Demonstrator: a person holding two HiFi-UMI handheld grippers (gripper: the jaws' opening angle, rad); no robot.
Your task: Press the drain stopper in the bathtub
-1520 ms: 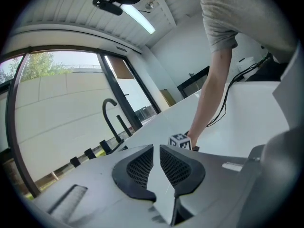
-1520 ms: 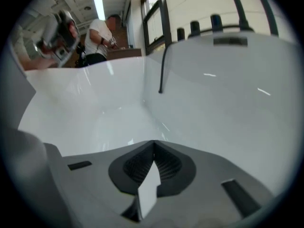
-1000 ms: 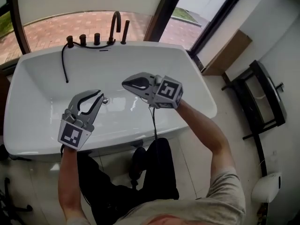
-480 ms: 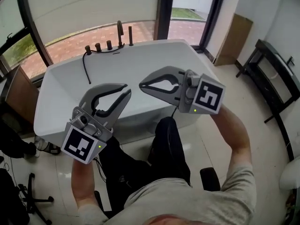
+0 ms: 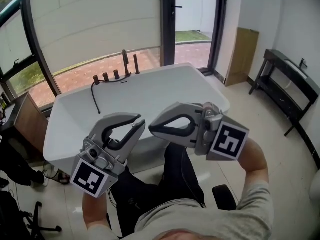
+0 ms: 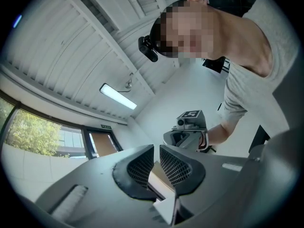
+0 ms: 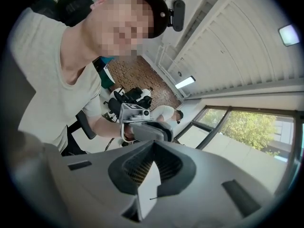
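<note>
The white bathtub [image 5: 150,91] stands ahead by the window, with dark taps and a spout [image 5: 125,61] on its far rim. No drain stopper shows; the grippers hide part of the tub floor. My left gripper [image 5: 140,123] and right gripper [image 5: 151,126] hang in the air on the near side of the tub, tips pointing at each other and almost touching. In the left gripper view the left gripper [image 6: 156,148] has its pads nearly together and bare. In the right gripper view the right gripper [image 7: 153,144] has its tips meeting on nothing.
A black hose [image 5: 94,99] runs from the taps down the tub's inner wall. A dark console table [image 5: 285,79] and a leaning cardboard panel [image 5: 240,56] stand at the right. A wooden cabinet [image 5: 27,121] and a chair base [image 5: 30,224] are at the left.
Both grippers have come up and back from over the tub and now sit close to the person. The head view has tilted up, showing more of the room.
</note>
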